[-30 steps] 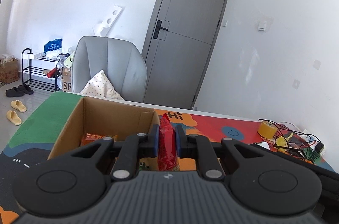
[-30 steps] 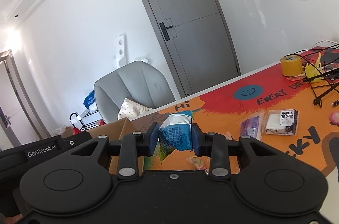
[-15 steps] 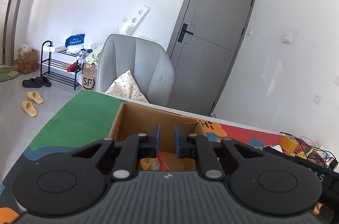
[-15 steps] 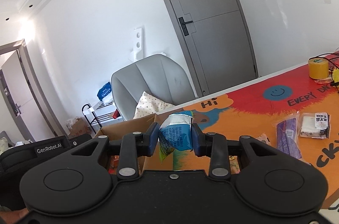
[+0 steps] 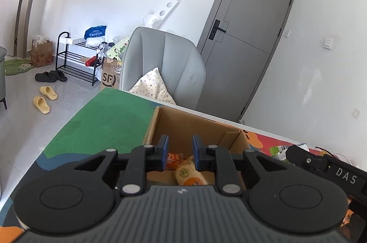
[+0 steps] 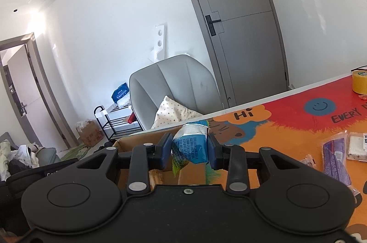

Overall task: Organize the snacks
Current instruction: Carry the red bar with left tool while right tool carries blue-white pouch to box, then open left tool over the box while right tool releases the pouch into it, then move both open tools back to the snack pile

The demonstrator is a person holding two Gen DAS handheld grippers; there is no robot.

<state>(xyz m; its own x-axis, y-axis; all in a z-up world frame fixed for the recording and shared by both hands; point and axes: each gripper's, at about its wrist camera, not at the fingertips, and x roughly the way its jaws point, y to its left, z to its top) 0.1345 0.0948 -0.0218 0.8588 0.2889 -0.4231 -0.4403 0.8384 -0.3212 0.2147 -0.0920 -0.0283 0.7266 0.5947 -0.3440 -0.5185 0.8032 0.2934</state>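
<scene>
2 grippers: left gripper (image 5: 178,152) jaws opening, empty; right gripper (image 6: 190,150) clamps 1 blue packet (image 6: 191,147).

Bright daylight, sharp focus — fisheye bending at edges, wall glare.

Both wrist views look forward and slightly down, close over the cardboard box (image 5: 197,128) – sharing chair (image 6: 174,82) and door (image 5: 247,36)

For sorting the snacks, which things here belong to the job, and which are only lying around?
Part of the job:
- brown cardboard box
- blue foil snack packet, gripped in the right tongs
- orange snack packs inside the box
- purple wrapped bar and white wrapped cake on the table
- left tongs, opening, nothing between them

Just lying about:
- yellow tape roll
- grey padded chair
- yellow slippers
</scene>
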